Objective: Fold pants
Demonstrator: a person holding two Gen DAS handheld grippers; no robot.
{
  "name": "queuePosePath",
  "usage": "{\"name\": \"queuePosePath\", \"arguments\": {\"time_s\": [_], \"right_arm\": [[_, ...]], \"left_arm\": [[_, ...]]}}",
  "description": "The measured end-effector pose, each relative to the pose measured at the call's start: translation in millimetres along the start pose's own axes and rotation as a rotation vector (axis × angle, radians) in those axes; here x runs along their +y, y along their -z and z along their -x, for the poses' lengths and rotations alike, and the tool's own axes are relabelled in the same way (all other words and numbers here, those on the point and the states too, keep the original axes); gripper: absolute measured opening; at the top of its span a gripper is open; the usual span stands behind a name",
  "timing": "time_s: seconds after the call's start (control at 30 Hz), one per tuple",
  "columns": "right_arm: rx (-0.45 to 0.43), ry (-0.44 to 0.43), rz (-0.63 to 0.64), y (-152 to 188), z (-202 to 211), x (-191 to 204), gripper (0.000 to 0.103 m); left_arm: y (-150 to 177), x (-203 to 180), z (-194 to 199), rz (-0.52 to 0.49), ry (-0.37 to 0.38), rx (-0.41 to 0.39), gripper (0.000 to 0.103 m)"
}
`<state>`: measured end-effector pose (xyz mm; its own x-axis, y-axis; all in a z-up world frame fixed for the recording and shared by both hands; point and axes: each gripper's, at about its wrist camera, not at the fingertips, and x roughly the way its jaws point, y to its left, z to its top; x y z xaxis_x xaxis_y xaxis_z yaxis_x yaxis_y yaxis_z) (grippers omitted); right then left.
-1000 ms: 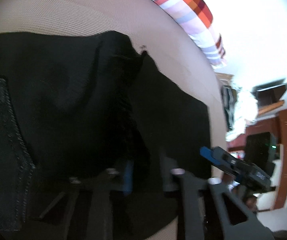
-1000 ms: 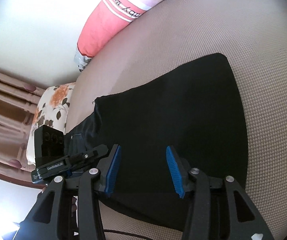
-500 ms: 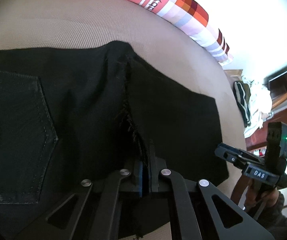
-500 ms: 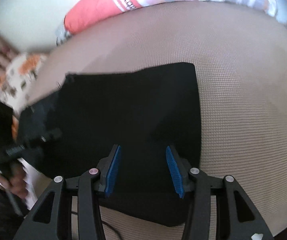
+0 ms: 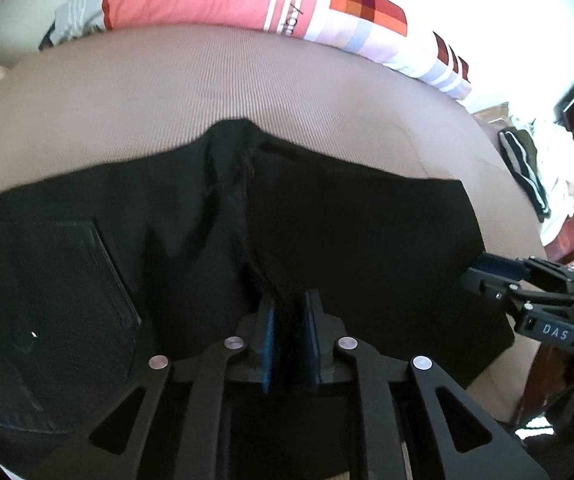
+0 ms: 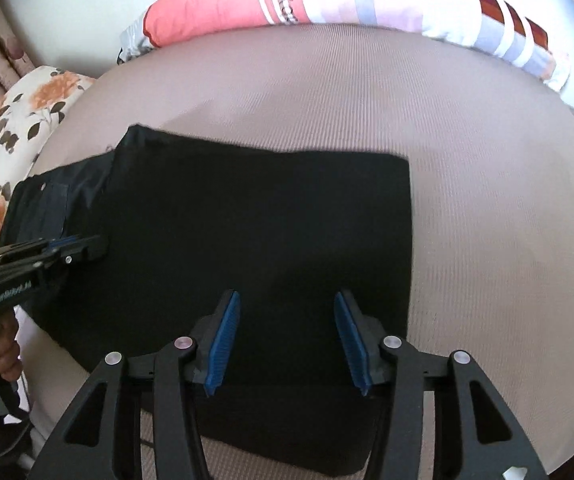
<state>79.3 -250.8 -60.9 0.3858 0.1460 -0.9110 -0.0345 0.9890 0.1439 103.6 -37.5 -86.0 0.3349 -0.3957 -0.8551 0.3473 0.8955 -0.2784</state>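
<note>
Pants [image 5: 347, 240], black and folded, lie flat on the beige bed [image 5: 207, 92], filling each frame's middle. My left claw [image 5: 289, 336] has just been parting, a cloth ridge between its pads. My right claw [image 6: 287, 340] hangs spread above the fabric, gripping nothing.
</note>
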Motion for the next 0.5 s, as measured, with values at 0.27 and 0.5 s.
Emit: {"name": "queuePosePath", "arguments": {"time_s": [0.27,0.5], "right_arm": [[-0.043,0.032,-0.006,-27,-7,-10,0.047],[-0.030,0.051,-0.007,-40,-28,-17,0.046]], "left_arm": [[-23,0,-7,0.005,-0.020,-0.045,0.016],[-50,7,-31,0.013,-0.088,-0.064,0.031]]}}
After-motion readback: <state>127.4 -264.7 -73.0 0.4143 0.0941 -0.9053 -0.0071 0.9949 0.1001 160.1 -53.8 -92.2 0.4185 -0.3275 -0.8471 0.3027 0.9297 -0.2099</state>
